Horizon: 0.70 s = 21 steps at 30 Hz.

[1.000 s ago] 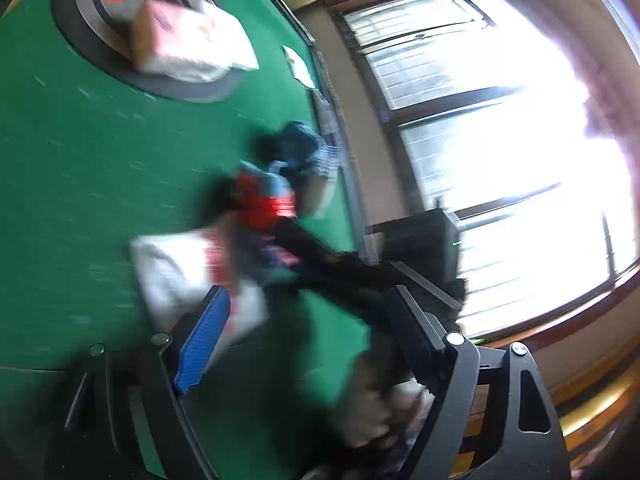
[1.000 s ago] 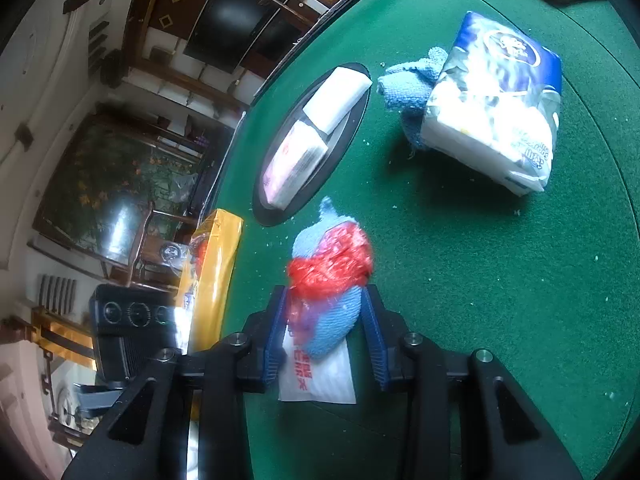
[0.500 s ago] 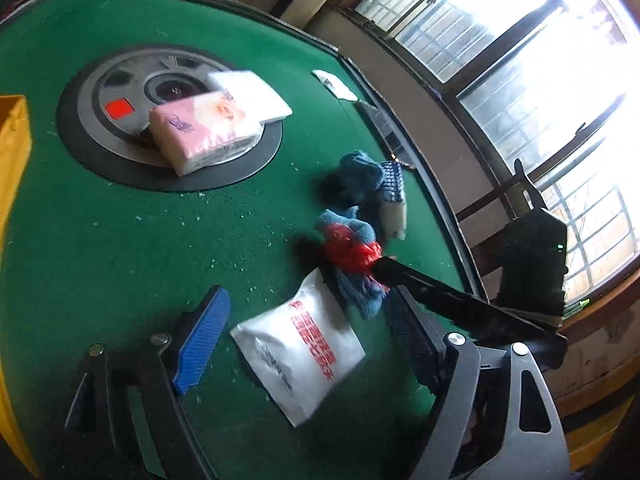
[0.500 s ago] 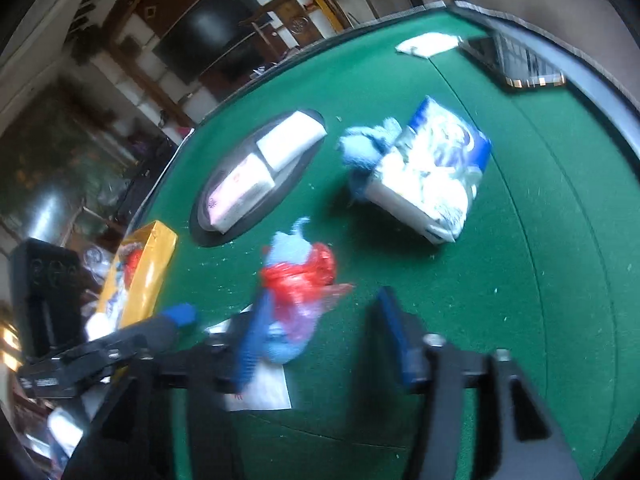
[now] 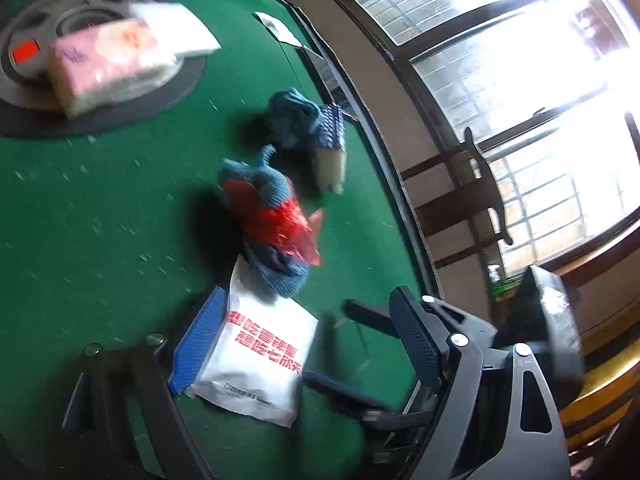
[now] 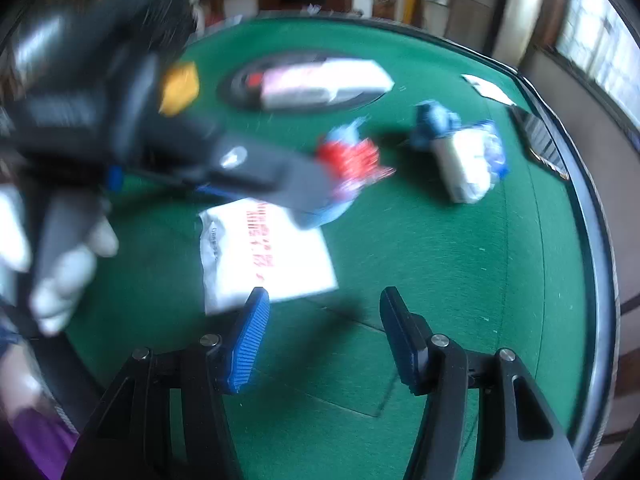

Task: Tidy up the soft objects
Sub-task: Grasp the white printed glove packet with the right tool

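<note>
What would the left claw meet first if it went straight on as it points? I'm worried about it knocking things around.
Most likely the white packet with red lettering, already lying between the open left claw fingers. The blue knitted bundle with red wrap sits just beyond; depth is hard to judge.

A matt green felt is seen covering the table (image 5: 100,208). The blue bundle (image 5: 276,264) is knitted cloth, wrapped in crinkled glossy red film (image 5: 276,220). The white pouch (image 5: 260,360) is smooth plastic, printed in red. The tissue packs (image 5: 108,60) are sheathed in shiny wrap. Ribbed blue pads (image 6: 248,344) are borne on matt black plastic gripper frames.
</note>
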Each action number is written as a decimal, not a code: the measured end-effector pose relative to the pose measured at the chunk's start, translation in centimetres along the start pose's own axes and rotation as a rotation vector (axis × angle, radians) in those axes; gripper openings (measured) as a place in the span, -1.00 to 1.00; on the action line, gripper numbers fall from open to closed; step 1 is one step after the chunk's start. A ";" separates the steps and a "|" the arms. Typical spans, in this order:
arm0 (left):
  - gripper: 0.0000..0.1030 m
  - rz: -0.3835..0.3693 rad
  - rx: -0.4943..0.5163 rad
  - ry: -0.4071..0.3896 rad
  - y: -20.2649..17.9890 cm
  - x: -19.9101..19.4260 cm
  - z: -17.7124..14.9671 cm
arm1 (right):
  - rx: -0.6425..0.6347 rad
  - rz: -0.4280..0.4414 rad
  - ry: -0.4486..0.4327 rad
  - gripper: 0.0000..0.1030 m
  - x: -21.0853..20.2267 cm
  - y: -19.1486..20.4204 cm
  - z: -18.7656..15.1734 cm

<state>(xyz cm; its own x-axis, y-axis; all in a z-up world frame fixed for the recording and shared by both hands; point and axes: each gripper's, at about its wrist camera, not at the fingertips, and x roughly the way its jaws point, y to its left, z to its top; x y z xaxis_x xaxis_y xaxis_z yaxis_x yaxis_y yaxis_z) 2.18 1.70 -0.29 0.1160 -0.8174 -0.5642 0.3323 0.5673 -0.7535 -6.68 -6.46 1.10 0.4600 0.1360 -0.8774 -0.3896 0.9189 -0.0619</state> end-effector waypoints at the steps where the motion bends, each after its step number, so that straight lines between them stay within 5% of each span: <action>1: 0.61 -0.002 -0.007 -0.014 0.0 -0.1 -0.2 | -0.011 -0.024 -0.017 0.01 0.0 0.4 0.3; 5: 0.69 -0.014 -0.029 -0.031 -0.1 -0.5 -0.8 | 0.023 -0.058 -0.020 0.01 0.3 -0.1 0.9; 9: 0.77 -0.048 -0.017 0.002 -0.5 -0.5 -1.6 | 0.073 -0.001 -0.032 0.02 0.2 -1.5 -0.2; 12: 0.92 -0.108 -0.027 0.037 -0.9 -0.3 -2.0 | 0.145 0.028 -0.046 0.36 0.2 -3.3 -1.3; 17: 0.98 -0.126 -0.020 0.052 -2.0 -0.1 -2.6 | 0.181 0.015 -0.052 0.37 -0.1 -4.0 -1.5; 21: 0.99 -0.260 -0.067 0.098 -2.3 0.1 -3.6 | 0.247 0.053 -0.076 0.37 -0.4 -5.4 -1.8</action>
<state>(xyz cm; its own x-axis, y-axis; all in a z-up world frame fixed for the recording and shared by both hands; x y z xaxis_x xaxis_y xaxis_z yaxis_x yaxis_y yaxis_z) -1.94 0.71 0.14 -0.0572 -0.9246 -0.3767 0.2762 0.3479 -0.8959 -6.21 -12.15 0.93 0.5059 0.2054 -0.8378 -0.2129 0.9709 0.1095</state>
